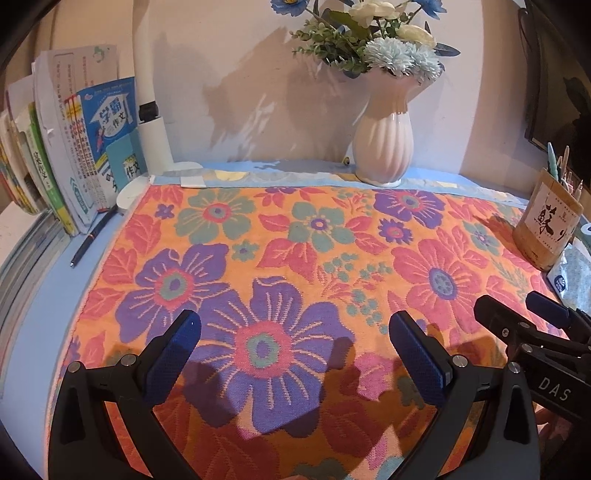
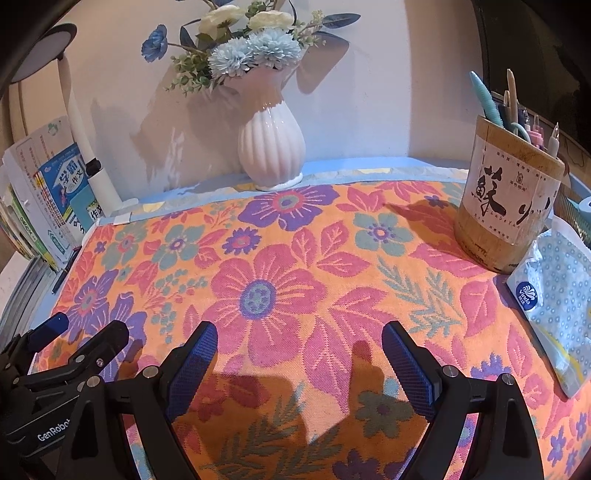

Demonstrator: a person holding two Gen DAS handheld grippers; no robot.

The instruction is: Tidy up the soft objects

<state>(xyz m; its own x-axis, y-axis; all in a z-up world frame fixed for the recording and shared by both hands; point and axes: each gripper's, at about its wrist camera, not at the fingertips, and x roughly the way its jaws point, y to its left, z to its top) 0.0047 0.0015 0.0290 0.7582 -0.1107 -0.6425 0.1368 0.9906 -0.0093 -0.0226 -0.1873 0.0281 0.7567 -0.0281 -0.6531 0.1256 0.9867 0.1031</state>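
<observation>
We hold the left tongs (image 1: 295, 332) and right tongs (image 2: 299, 343) wide above the floral towel (image 1: 295, 240), spread flat on the tabletop (image 1: 22, 350), probably to pinch its near edge.

The towel (image 1: 295, 258) runs off the bottom edge in both views, so its near hem can't be seen. The books (image 1: 55, 155) on the left get chopped by the frame. The tissue pack (image 2: 554, 295) is cut at the right edge (only part of the logo reads). The small print on the pen holder (image 2: 506, 199) is too tiny to read, and the flowers (image 1: 369, 33) lose their tops.
</observation>
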